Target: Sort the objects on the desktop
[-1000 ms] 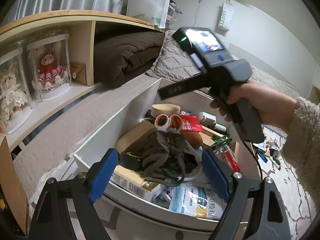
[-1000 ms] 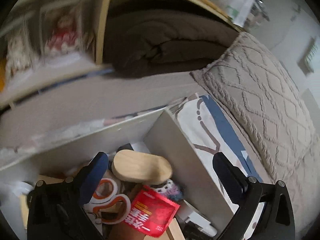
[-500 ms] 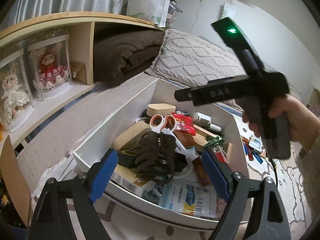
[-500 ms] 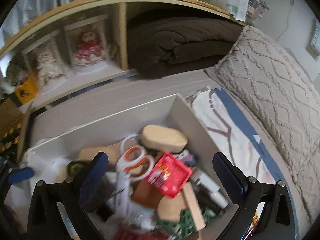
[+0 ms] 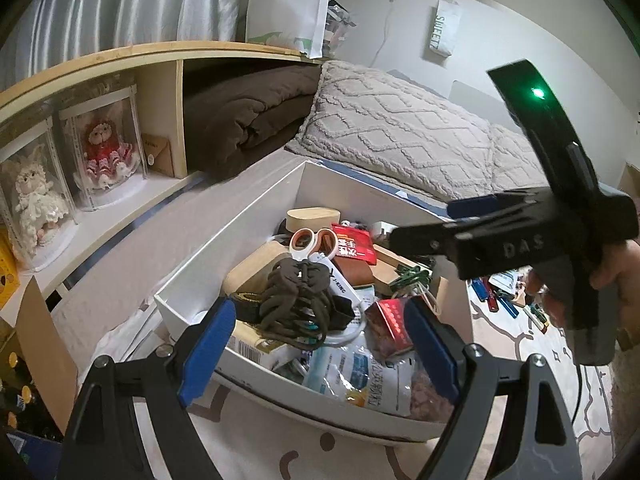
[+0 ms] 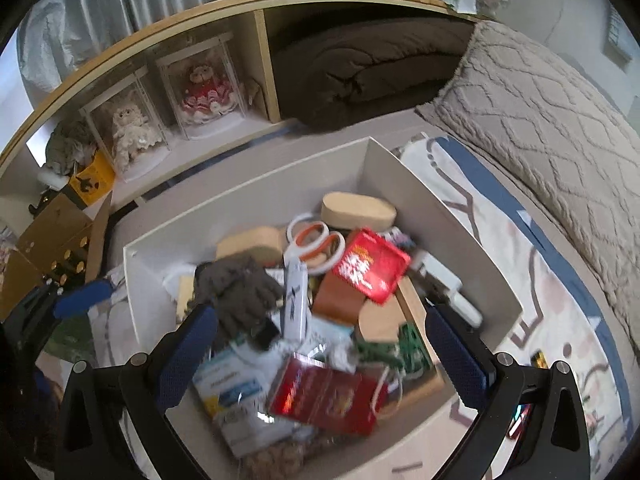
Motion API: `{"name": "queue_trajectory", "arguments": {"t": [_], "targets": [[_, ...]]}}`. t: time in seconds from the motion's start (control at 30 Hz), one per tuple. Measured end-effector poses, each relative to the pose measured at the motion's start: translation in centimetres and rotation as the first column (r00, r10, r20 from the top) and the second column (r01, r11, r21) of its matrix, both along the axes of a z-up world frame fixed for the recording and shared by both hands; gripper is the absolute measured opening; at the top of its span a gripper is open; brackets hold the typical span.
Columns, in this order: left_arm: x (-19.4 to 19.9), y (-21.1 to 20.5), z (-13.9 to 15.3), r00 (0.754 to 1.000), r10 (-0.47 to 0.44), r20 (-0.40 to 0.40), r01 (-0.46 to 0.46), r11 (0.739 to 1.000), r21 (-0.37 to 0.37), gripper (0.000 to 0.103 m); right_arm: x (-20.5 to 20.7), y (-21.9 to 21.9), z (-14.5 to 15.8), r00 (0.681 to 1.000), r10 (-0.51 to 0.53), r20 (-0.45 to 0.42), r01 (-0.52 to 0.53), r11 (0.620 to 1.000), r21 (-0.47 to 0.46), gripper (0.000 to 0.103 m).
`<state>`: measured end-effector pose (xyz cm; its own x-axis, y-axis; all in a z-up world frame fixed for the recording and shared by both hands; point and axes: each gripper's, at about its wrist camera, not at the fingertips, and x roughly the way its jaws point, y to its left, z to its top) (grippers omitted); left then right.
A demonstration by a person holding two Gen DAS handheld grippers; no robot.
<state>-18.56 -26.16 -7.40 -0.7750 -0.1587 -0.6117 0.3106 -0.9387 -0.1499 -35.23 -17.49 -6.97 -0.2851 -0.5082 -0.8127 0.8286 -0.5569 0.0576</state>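
Beside the bed [image 6: 560, 128], both claws are hovering released and empty over the crammed white box [image 6: 408, 184], the right claw [image 6: 320, 348] hanging nearer above the scissors [image 6: 308, 256], whose long axis is running toward it, the left claw [image 5: 320, 344] waiting lower.

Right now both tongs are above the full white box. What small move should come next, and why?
Probably lower the right tongs toward the scissors and close on them. Both the right and the left tongs are open and empty, hanging above the white box. The scissors lie on top of the pile with their orange and white handles uncovered, so they look like an easy first thing to lift out.
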Motion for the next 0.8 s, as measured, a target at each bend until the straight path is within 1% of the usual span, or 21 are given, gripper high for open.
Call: {"name": "queue_trajectory", "arguments": {"t": [0.07,0.13,0.23,0.3,0.33,0.57,0.7,0.8], "targets": [[0.3,0.4,0.2,1.000,-0.004,0.001,0.004,1.000,-0.004,0.089,0.5,0.9,0.3,1.000,-0.014,-0.011,0.014,1.000,0.004,0.103],[0.6,0.7,0.5,1.000,-0.001,0.001,0.001,1.000,-0.010,0.095,1.3,1.8,0.8,0.999,-0.031,-0.044,0.032,0.999,0.012,0.103],[1.1,1.2,1.0,1.000,-0.002,-0.003,0.002,1.000,-0.011,0.097,2.3,3.5,1.5,0.996,-0.064,-0.057,0.063,0.998,-0.013,0.103],[1.4,1.6,1.4,1.000,-0.001,-0.005,0.001,1.000,-0.018,0.100,2.9,4.7,1.9,0.995,-0.081,-0.054,0.079,0.996,-0.030,0.103],[1.5,1.9,1.6,1.000,0.000,-0.008,-0.001,1.000,-0.022,0.103,3.4,5.3,2.1,0.994,-0.090,-0.064,0.088,0.995,-0.038,0.103],[2.3,3.6,2.9,1.000,-0.009,-0.015,0.009,0.999,-0.031,0.103,6.2,8.7,3.5,0.983,-0.145,-0.109,0.138,0.988,-0.067,0.103],[2.9,4.8,3.6,1.000,-0.021,-0.022,0.021,0.999,-0.037,0.103,7.6,10.8,4.1,0.970,-0.195,-0.146,0.187,0.980,-0.063,0.103],[3.3,5.8,3.9,0.999,-0.039,-0.028,0.038,0.999,-0.034,0.103,8.6,12.3,4.5,0.962,-0.228,-0.147,0.220,0.973,-0.070,0.103]]}}
